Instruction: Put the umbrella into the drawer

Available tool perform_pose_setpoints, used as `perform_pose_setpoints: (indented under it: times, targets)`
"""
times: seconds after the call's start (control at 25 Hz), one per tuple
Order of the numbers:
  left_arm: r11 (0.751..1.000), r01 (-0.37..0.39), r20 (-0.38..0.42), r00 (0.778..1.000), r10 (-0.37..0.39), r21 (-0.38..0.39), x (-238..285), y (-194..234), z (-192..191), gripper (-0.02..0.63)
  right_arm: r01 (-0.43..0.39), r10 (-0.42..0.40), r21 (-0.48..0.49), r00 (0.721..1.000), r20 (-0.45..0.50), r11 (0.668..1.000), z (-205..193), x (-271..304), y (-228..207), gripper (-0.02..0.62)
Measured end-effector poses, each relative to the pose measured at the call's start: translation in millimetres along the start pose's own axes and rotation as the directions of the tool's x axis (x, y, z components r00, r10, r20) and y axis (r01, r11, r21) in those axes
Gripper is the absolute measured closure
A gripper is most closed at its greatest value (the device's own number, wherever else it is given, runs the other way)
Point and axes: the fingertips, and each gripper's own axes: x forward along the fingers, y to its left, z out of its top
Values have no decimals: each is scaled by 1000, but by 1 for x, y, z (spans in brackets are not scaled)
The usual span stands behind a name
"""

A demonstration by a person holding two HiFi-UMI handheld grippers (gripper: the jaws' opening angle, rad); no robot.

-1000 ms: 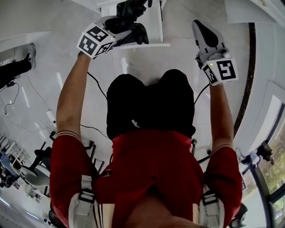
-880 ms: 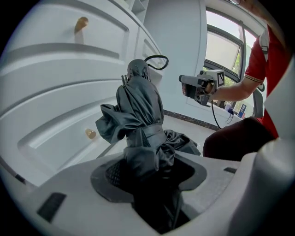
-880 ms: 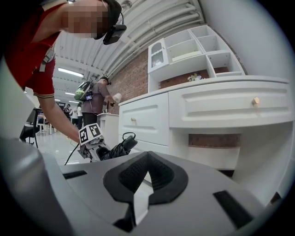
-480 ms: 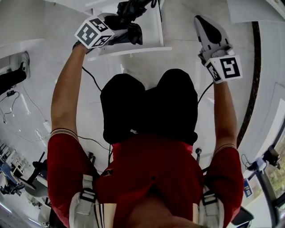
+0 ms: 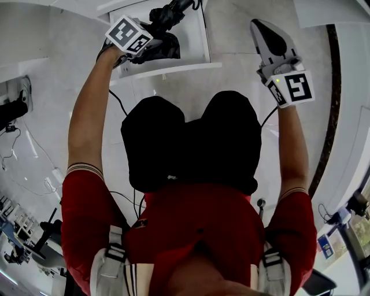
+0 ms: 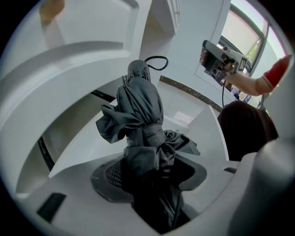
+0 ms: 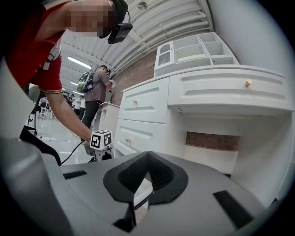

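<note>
A folded dark grey umbrella (image 6: 140, 115) with a black handle and wrist loop (image 6: 156, 61) sticks out of my left gripper (image 6: 154, 170), whose jaws are shut on its bunched cloth. In the head view the left gripper (image 5: 157, 47) holds the umbrella (image 5: 166, 17) over the open white drawer (image 5: 199, 40), pointing steeply down into it. The drawer's white walls (image 6: 83, 124) curve around the umbrella in the left gripper view. My right gripper (image 5: 270, 36) hangs to the right of the drawer with its pads together and nothing in them; it appears again in its own view (image 7: 145, 177).
A white cabinet (image 7: 147, 103) with several knobbed drawers and an upper shelf unit (image 7: 198, 48) stands ahead of the right gripper. A recess (image 7: 216, 143) opens under its counter. Another person with a backpack (image 7: 94, 85) stands far off. Black cables (image 5: 118, 101) trail on the pale floor.
The left gripper has sunk with the umbrella towards the open drawer and tipped more steeply down. The right gripper has dropped a little and stays shut.
</note>
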Motion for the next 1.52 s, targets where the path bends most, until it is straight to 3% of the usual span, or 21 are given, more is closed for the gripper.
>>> perform_pose_setpoints:
  times: [0.2,0.36,0.68,0.96,1.12,1.32,1.52]
  targets:
    - [995,-10,-78,997,3,-95,29,11,-13,370,-4,4,-4,1000,-12,1000,-15,1,3,597]
    - [976,-31,-108,994,8,-217,53,20,-18,368,-4,4,-9,1000,-20,1000,-25,-2,6,597]
    - [885,-43,-142,989,-26,-463,89,23,-30,362,-1,1,-3,1000,-25,1000,-34,-7,7,597]
    - [811,-77,-137,990,-5,-579,108,29,-38,353,4,-4,17,999,-32,1000,-42,-11,10,597]
    - [785,-78,-104,994,17,-614,111,30,-34,351,2,-1,25,999,-32,1000,-45,-11,14,597]
    - [797,-113,-65,994,92,-593,100,37,-25,338,-11,12,27,1000,-25,1000,-45,-9,16,597]
    - [860,-170,-11,982,188,-482,67,40,-3,325,-19,20,39,1000,-17,999,-46,-6,21,597]
